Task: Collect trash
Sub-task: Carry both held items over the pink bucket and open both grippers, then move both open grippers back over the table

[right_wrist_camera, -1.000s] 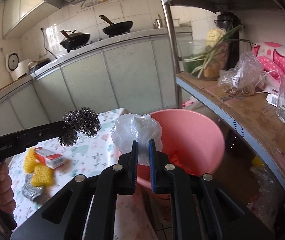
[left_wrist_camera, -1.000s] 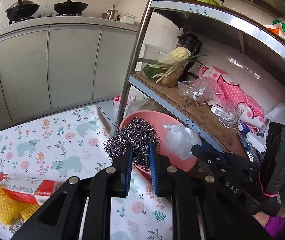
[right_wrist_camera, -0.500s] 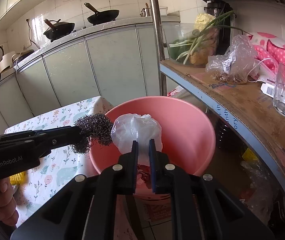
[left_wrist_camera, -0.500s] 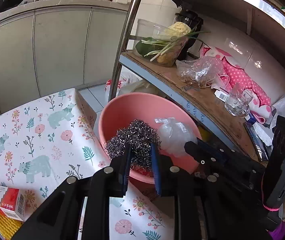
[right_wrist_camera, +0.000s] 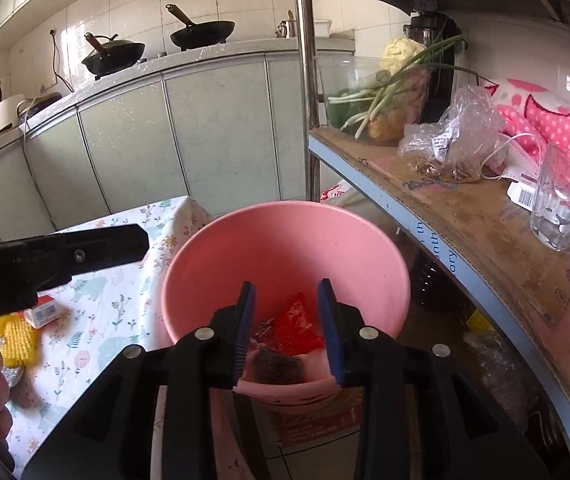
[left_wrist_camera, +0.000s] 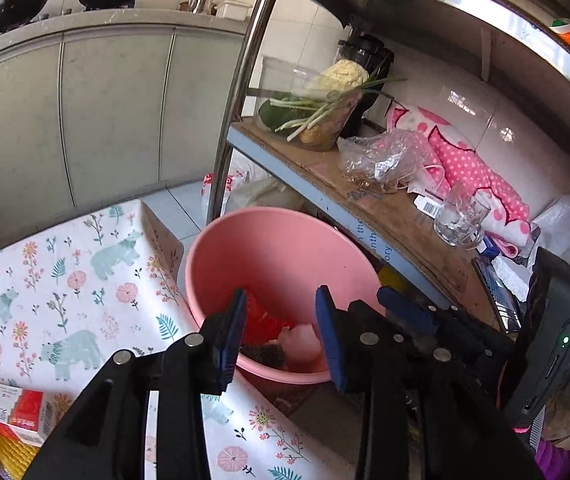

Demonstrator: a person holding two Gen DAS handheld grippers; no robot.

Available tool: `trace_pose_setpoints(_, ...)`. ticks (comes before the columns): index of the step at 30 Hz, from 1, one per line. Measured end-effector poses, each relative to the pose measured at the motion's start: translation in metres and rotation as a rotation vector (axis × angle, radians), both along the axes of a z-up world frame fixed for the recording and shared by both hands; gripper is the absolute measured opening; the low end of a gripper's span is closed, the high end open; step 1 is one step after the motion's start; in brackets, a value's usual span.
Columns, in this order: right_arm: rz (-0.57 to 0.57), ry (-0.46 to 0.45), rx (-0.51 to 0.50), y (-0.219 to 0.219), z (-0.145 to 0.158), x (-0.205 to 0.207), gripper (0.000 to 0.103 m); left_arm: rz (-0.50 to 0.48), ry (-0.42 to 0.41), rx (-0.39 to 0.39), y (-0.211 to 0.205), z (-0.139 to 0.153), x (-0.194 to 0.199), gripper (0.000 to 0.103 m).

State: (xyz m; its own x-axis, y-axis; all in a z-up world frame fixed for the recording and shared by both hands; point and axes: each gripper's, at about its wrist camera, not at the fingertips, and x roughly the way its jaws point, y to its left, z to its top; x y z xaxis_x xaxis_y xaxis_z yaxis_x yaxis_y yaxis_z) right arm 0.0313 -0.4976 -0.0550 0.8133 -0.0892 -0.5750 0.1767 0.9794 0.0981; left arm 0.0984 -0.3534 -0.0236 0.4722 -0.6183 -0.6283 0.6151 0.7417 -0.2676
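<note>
Both tools, left tool (left_wrist_camera: 279,336) and right tool (right_wrist_camera: 287,330), hang over the pink basin (right_wrist_camera: 285,240), jaws spread after just opening, nothing between them. Steel wool (right_wrist_camera: 279,368), plastic bag (left_wrist_camera: 299,342) and red wrapper (right_wrist_camera: 297,326) lie inside the basin.

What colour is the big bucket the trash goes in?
The bucket is pink all over. It shows best in the right wrist view.

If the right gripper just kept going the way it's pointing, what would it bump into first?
Most likely the trash in the pink bucket: the open right gripper aims down into it, at the steel wool and red wrapper. Depth is hard to judge.
</note>
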Motion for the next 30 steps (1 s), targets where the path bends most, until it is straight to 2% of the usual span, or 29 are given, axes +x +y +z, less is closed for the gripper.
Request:
trace_pose_setpoints(3,0.012,-0.012,0.007,0.007,0.007,-0.007,0.033,0.012,-0.025,-0.009,0.008,0.012,-0.007,0.044)
trace_pose_setpoints(8,0.027,-0.032,0.016,0.021,0.021,-0.021,0.033,0.025,-0.053,-0.017,0.022,0.028,-0.019,0.044)
trace_pose_setpoints(13,0.049,-0.05,0.04,0.037,0.034,-0.037,0.04,0.03,-0.08,-0.012,0.04,0.039,-0.036,0.044)
trace_pose_setpoints(17,0.096,-0.062,0.049,0.055,0.043,-0.047,0.04,0.055,-0.121,0.018,0.066,0.048,-0.054,0.044)
trace_pose_setpoints(24,0.195,-0.088,0.055,0.091,0.055,-0.059,0.04,0.184,-0.208,0.052,0.142,0.071,-0.078,0.044)
trace_pose_setpoints(27,0.235,-0.089,0.066,0.107,0.055,-0.06,0.04,0.269,-0.252,0.086,0.184,0.079,-0.09,0.044)
trace_pose_setpoints(30,0.27,-0.085,0.069,0.122,0.054,-0.061,0.04,0.36,-0.257,0.103,0.225,0.08,-0.099,0.044)
